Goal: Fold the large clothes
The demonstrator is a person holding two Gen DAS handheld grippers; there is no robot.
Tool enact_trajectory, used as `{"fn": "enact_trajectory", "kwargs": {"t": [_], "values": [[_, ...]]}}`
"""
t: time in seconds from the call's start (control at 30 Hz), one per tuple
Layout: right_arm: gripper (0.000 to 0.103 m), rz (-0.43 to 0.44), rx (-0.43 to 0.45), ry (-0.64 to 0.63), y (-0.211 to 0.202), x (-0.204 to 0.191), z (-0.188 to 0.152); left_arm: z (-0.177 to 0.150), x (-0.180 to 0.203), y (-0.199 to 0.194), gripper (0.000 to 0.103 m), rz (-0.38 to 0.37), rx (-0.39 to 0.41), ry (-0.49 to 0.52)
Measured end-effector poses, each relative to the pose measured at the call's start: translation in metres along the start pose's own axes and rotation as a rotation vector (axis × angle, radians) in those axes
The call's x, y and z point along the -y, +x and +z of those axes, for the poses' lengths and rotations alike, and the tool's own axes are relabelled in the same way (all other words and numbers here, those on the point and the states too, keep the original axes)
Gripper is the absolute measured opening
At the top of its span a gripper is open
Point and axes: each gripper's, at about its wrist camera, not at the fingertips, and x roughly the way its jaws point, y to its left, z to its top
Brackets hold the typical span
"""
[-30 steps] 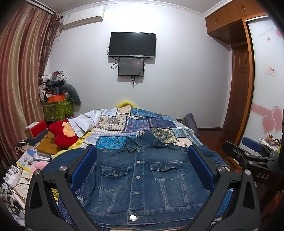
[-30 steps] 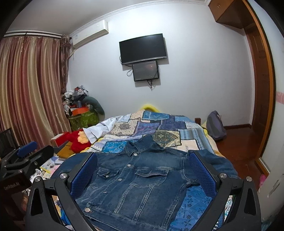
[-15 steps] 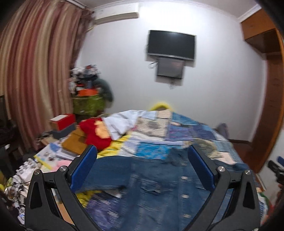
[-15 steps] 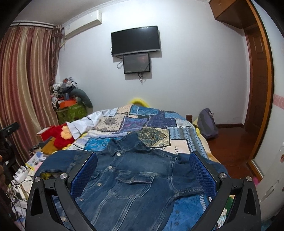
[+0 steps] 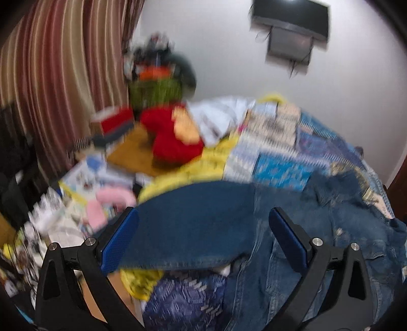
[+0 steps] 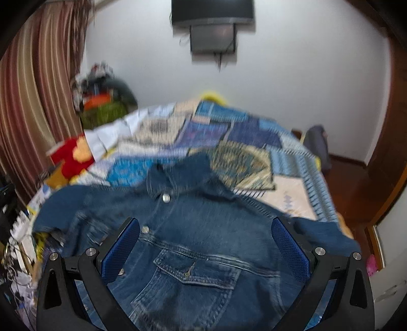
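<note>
A blue denim jacket [image 6: 203,242] lies face up and buttoned on a patchwork quilt [image 6: 229,142], collar toward the far wall. My right gripper [image 6: 204,252] is open and empty, low over the jacket's chest near a flap pocket [image 6: 195,275]. In the left wrist view my left gripper [image 5: 203,242] is open and empty above the jacket's left sleeve [image 5: 193,224], which stretches out toward the bed's left edge. The jacket body [image 5: 343,242] lies to its right. Both views are blurred.
A red plush toy [image 5: 173,137] and a white cloth [image 5: 218,117] lie at the bed's left side. Books and clutter [image 5: 84,188] cover a low surface by the striped curtain [image 5: 63,63]. A TV [image 6: 212,10] hangs on the far wall. A wooden door [image 6: 391,142] stands right.
Both grippers have moved down toward the jacket. The left one swung left, from over the jacket's front to over its left sleeve. The right one closed in on the chest.
</note>
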Motion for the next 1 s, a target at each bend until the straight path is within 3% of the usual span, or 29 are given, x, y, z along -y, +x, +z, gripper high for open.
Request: {"fn": "enact_trajectory", "kwargs": {"t": [0.13,0.33,0.5,0.63,0.73,0.83,0.9,1.0], "values": [[0.103,0.087,-0.134,-0.01,0.045,-0.012,-0.004,-0.029,-0.008,0.037,0.103,-0.047,-0.17,-0.085],[0.103,0.106,-0.232,-0.089,0.083,-0.03,-0.014,-0.069,-0.024,0.075,0.098,-0.116,-0.331,-0.26],[0.103,0.149,-0.276,-0.102,0.093,-0.036,-0.022,-0.075,-0.027,0.1,0.066,-0.275,-0.428,-0.442],[0.103,0.162,-0.28,-0.088,0.093,-0.033,-0.022,-0.061,-0.023,0.113,0.057,-0.373,-0.427,-0.516],[0.103,0.159,-0.277,-0.069,0.091,-0.029,-0.022,-0.042,-0.016,0.115,0.054,-0.343,-0.394,-0.49],[0.103,0.16,-0.279,-0.052,0.089,-0.025,-0.022,-0.023,-0.012,0.121,0.049,-0.241,-0.356,-0.438],[0.103,0.161,-0.278,-0.041,0.087,-0.022,-0.022,-0.011,-0.008,0.127,0.027,-0.129,-0.34,-0.372],[0.103,0.163,-0.271,-0.033,0.078,-0.019,-0.021,0.001,0.014,0.124,0.013,0.025,-0.286,-0.203]]}}
